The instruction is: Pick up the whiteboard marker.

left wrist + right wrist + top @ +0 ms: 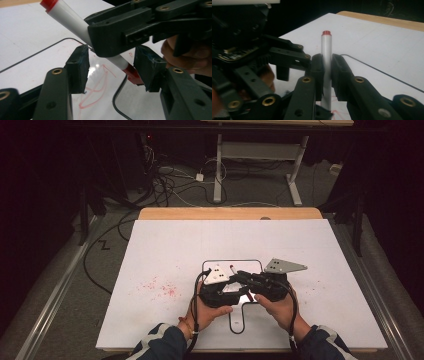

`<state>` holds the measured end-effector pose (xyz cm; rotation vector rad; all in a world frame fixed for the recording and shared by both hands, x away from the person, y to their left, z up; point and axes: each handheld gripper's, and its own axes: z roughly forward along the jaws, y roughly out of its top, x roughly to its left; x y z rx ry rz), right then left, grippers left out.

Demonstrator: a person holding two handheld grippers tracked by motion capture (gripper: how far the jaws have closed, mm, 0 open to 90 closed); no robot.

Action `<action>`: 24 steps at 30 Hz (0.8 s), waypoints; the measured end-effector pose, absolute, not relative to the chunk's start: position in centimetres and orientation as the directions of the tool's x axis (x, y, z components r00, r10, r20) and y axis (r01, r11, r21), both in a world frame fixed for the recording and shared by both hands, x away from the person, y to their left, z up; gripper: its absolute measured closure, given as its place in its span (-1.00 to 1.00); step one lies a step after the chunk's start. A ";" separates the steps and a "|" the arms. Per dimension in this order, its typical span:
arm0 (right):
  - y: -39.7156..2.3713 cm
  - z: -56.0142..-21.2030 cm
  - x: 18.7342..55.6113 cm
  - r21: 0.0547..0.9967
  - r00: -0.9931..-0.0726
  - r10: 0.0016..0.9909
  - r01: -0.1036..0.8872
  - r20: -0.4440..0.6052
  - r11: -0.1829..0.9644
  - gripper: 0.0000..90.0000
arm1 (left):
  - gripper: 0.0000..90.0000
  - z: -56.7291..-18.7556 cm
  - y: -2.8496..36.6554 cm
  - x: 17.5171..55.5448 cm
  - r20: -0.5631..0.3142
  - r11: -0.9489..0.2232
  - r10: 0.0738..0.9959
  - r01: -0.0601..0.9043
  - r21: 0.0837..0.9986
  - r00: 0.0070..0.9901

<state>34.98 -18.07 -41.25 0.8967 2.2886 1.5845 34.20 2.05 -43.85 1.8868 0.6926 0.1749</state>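
Your right gripper (326,75) has its jaws clamped on the white marker (326,57), held tilted over the near middle of the white bench (165,250). Your left gripper (111,68) has its jaws half open around the marker's red cap (132,73), pads not pressing.

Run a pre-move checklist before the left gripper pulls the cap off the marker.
1. Right gripper clamped on the marker barrel: ok.
2. Red cap lies between the left gripper pads: ok.
3. Left pads pressing on the cap: not ok, a gap shows on both sides.
4. Cap centred between the pads: not ok, it sits nearer one pad.
5. Marker held clear of the whiteboard: ok.
6. Marker's other red end free of obstruction: ok.
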 end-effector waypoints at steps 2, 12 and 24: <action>-18.1 -41.2 34.9 0.905 -0.792 0.591 0.353 0.154 0.237 0.81 | 0.16 -43.9 2.0 34.3 -0.191 -0.269 0.527 0.376 0.887 0.828; -18.2 -40.9 34.5 0.913 -0.795 0.594 0.326 0.124 0.246 0.80 | 0.66 -43.8 2.3 34.3 -0.125 -0.308 0.546 0.337 0.890 0.828; -18.4 -40.6 34.1 0.924 -0.776 0.622 0.306 0.102 0.230 0.23 | 0.75 -44.9 3.3 35.2 -0.065 -0.359 0.533 0.296 0.885 0.843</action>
